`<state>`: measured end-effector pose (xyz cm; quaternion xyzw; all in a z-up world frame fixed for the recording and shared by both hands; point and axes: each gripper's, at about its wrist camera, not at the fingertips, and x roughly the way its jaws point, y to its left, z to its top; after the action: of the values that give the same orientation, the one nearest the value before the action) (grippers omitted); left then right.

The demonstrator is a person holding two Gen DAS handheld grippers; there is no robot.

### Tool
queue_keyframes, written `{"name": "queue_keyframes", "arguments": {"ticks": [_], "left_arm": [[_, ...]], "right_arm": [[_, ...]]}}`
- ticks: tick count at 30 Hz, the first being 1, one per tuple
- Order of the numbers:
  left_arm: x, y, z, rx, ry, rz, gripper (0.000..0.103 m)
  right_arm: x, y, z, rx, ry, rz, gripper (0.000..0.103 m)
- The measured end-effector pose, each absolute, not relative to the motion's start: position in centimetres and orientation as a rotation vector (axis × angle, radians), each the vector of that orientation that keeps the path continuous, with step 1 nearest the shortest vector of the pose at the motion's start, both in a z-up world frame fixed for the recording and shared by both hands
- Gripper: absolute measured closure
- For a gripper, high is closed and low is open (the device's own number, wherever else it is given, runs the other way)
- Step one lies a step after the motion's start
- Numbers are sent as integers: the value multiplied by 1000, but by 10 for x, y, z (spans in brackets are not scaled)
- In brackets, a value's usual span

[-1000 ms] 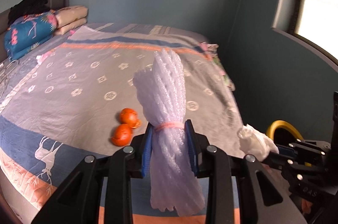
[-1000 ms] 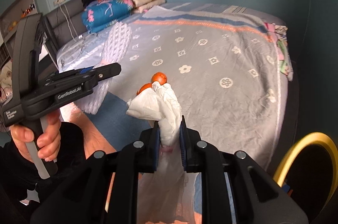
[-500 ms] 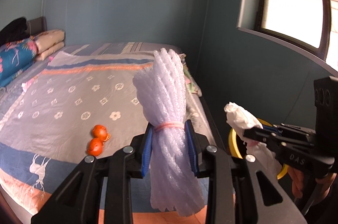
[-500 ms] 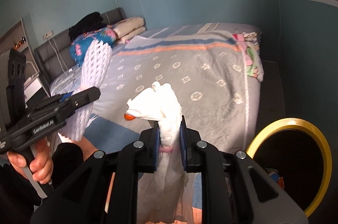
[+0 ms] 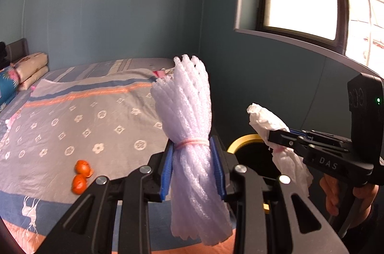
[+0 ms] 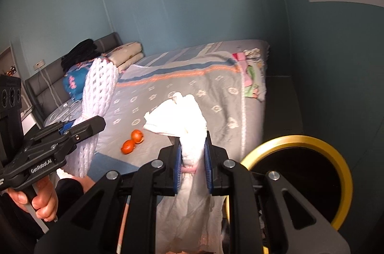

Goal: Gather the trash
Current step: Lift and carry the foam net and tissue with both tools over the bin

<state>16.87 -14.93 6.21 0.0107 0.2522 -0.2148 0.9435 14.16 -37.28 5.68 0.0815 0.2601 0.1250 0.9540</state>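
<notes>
A: Where is the trash now?

B: The left gripper (image 5: 193, 172) is clamped on a bundle of white foam netting (image 5: 189, 134), just under its pink elastic band. The right gripper (image 6: 193, 167) is pressed tight on a wad of white tissue paper (image 6: 182, 117), also tied with a pink band. Both pieces hang in the air, near the foot of the bed (image 6: 216, 86).

A: And the bin?

B: The black bin with the yellow rim (image 6: 297, 141) stands on the floor at the right of the bed, close to the right gripper. I judge that the step in hand is to carry both pieces there.

A: How to do it well?

B: Bring each piece above the dark opening, inside the rim, before letting go. The netting is long and light, so its lower end should go in first. Two orange peels (image 5: 80, 176) lie on the bedcover at the left, so I think more collecting remains.
</notes>
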Motion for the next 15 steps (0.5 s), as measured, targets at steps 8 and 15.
{"name": "queue_keyframes", "arguments": {"ticks": [8,15], "left_arm": [[170,-189,59,66,504,-496,75],[179,-223,47,100,534,-544,75]], "right_arm": [[128,-410,61,186,490,174,87],[124,-445,55,214,497,100,87]]}}
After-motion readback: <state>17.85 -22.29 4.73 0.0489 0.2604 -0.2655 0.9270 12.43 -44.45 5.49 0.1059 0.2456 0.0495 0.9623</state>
